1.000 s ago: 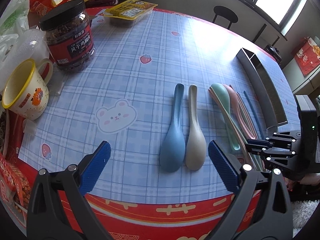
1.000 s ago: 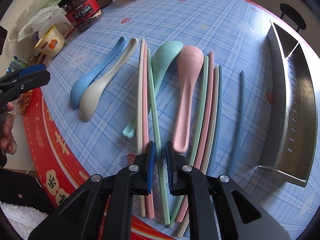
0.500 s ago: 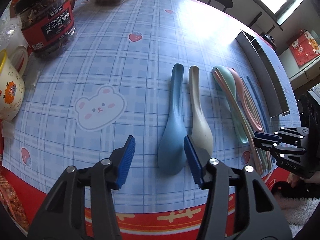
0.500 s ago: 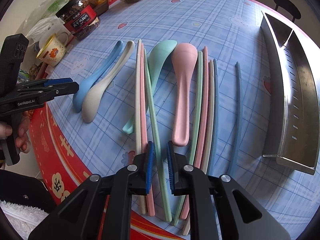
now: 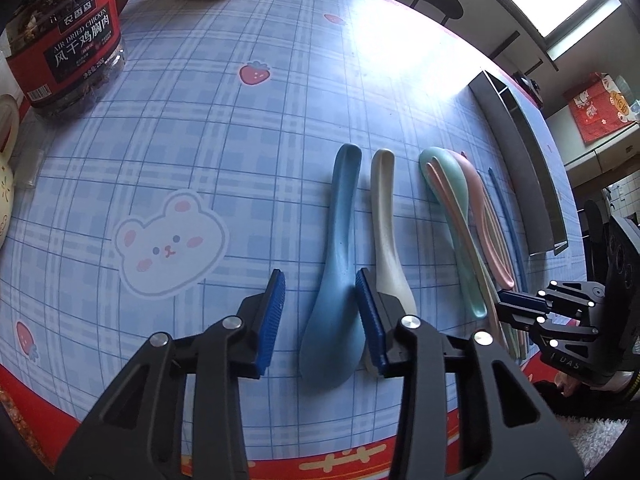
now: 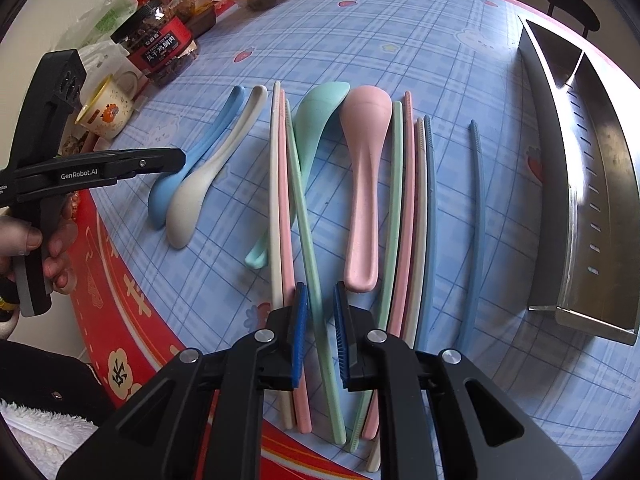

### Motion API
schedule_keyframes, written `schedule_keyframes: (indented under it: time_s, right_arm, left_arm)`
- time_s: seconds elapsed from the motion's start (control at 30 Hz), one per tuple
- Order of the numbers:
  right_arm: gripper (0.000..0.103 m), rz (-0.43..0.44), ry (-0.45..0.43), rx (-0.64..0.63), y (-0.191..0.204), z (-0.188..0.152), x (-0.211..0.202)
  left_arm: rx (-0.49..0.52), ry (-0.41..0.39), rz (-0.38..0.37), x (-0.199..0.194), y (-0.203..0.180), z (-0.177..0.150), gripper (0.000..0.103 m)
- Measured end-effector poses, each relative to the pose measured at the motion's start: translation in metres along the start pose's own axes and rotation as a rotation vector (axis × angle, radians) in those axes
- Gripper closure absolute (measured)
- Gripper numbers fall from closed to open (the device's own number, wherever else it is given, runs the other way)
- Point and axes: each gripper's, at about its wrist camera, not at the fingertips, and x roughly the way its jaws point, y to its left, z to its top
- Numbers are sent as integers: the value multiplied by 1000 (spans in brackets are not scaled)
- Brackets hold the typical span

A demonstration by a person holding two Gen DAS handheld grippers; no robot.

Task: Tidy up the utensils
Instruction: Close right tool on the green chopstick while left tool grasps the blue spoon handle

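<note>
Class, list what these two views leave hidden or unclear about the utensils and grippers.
1. Left wrist view: the beige spoon bowl, behind the left gripper finger.
2. Right wrist view: the chopsticks' near ends, behind the right gripper.
3. Both views: whether either gripper touches its utensil; the steel tray floor.

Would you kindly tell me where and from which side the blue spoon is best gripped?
Probably across the wide bowl end of the blue spoon, from above at the table's near edge. It lies flat, bowl nearest, already between the open left tongs. The beige spoon crowds its right side, so that pad needs care.
</note>
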Motion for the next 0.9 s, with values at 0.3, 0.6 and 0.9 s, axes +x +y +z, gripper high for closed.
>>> schedule_keyframes:
  time_s: [0.3, 0.6, 0.9]
  right_arm:
    - [89, 9, -3, 6, -1, 0, -1]
    - [89, 14, -6, 12, -2, 0, -1]
    - [89, 13, -6, 9, -2, 0, -1]
  left_arm:
    - [35, 16, -44, 3, -21, -8, 83]
    - [89, 29, -72, 4, -40, -21, 85]
    - [83, 31, -57, 4, -37, -23, 85]
